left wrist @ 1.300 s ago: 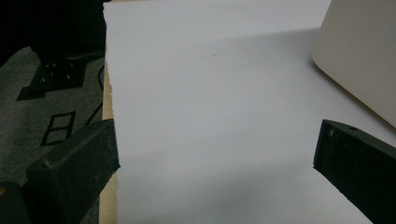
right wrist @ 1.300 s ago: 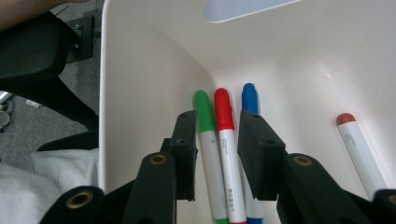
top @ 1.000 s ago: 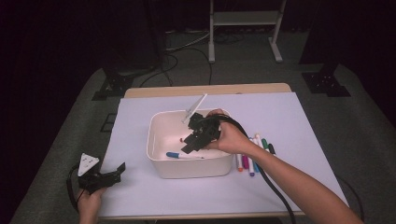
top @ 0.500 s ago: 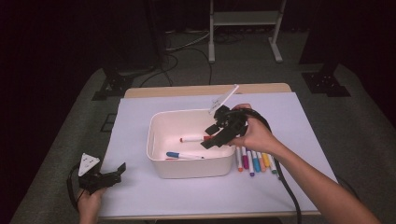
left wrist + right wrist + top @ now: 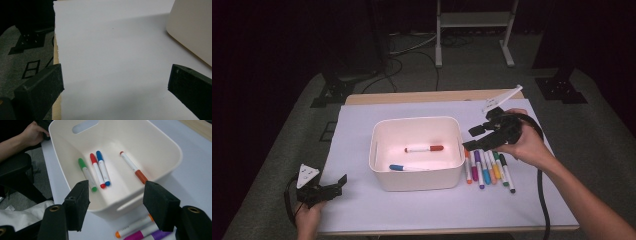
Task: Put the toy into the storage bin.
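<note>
Markers [image 5: 486, 169] in a row on the desk, just below the right gripper [image 5: 476, 137]
Its jaws have just been opening and stand wide, holding nothing; ahead lies the white bin [image 5: 160, 147] with four markers; left gripper [image 5: 343, 179] open, empty, well apart

The right gripper [image 5: 476, 138] is held up at the right of the scene, its jaws pointing left and set wide apart with nothing between them; they have just been opening. The right hand [image 5: 524, 142] wraps its body, the forearm running back to the near right corner. The left gripper [image 5: 339, 181] sits low at the near left, jaws wide apart and empty, held by the left hand [image 5: 307, 215].
</note>
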Action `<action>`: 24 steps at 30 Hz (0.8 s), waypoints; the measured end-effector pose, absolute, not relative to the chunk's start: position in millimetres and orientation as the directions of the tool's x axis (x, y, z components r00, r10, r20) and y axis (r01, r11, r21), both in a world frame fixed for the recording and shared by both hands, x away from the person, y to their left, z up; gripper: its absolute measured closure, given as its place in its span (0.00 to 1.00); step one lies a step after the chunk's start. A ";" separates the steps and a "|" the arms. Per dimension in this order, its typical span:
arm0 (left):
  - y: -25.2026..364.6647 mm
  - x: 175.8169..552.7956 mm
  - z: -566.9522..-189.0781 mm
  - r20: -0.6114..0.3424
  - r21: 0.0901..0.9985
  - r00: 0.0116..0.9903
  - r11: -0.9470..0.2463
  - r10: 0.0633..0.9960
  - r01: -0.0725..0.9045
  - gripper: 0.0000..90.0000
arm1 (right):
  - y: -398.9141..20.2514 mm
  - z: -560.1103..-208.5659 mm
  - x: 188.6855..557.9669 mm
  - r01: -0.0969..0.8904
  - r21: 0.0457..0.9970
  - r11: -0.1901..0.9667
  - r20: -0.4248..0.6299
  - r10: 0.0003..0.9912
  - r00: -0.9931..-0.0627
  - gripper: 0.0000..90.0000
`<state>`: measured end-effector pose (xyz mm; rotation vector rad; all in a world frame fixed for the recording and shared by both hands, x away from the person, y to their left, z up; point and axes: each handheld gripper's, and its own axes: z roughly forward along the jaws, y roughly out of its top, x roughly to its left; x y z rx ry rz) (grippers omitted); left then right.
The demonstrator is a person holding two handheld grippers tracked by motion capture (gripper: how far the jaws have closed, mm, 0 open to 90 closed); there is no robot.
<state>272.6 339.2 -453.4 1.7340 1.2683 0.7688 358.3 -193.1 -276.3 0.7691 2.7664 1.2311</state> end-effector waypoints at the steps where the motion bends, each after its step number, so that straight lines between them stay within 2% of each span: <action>1: 339.4 272.6 -453.5 -0.001 0.886 0.301 -0.139 0.954 0.442 0.00 | -198.8 -276.4 357.7 0.440 0.703 0.559 0.184 0.454 -0.872 0.40; 10: 338.6 271.8 -453.5 0.011 0.890 0.300 -0.146 0.954 0.432 0.00 | -234.2 -284.9 354.5 0.482 0.697 0.530 0.192 0.510 -0.838 0.39; 24: 338.8 273.3 -453.5 0.008 0.882 0.302 -0.148 0.953 0.447 0.00 | -272.3 -325.1 349.8 0.557 0.672 0.488 0.231 0.577 -0.784 0.38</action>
